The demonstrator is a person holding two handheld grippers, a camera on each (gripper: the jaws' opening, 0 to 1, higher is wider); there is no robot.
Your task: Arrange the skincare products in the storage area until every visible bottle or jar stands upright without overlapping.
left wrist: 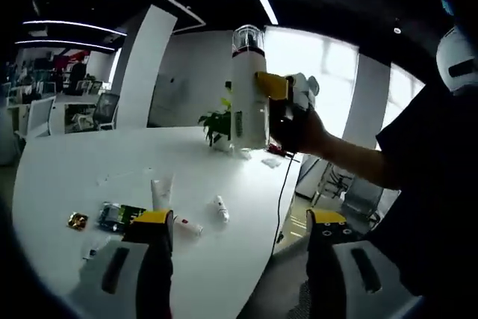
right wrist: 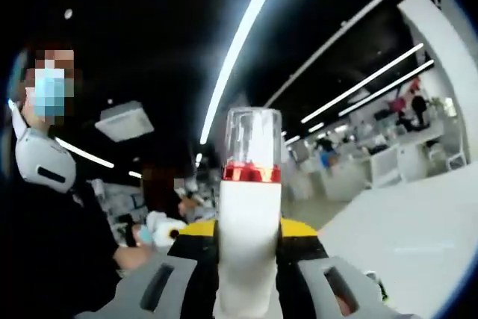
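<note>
A tall white bottle [left wrist: 247, 102] with a clear cap and a red band is held upright in the air above the white table [left wrist: 89, 162]. My right gripper [left wrist: 270, 98] is shut on its body from the side. In the right gripper view the bottle [right wrist: 249, 199] stands between the yellow-tipped jaws of that gripper [right wrist: 249, 231]. My left gripper [left wrist: 240, 220] is open near the table's front edge with nothing between its jaws. Lying flat on the table are a white tube [left wrist: 161, 191], a small white tube [left wrist: 221, 208] and another small tube [left wrist: 188, 226].
A green packet [left wrist: 118, 216] and a gold item [left wrist: 77, 220] lie left of the tubes. A potted plant [left wrist: 217, 126] stands at the table's far edge, and a black cable [left wrist: 282, 188] hangs over the side. A person [right wrist: 45, 169] stands close on the right gripper's side.
</note>
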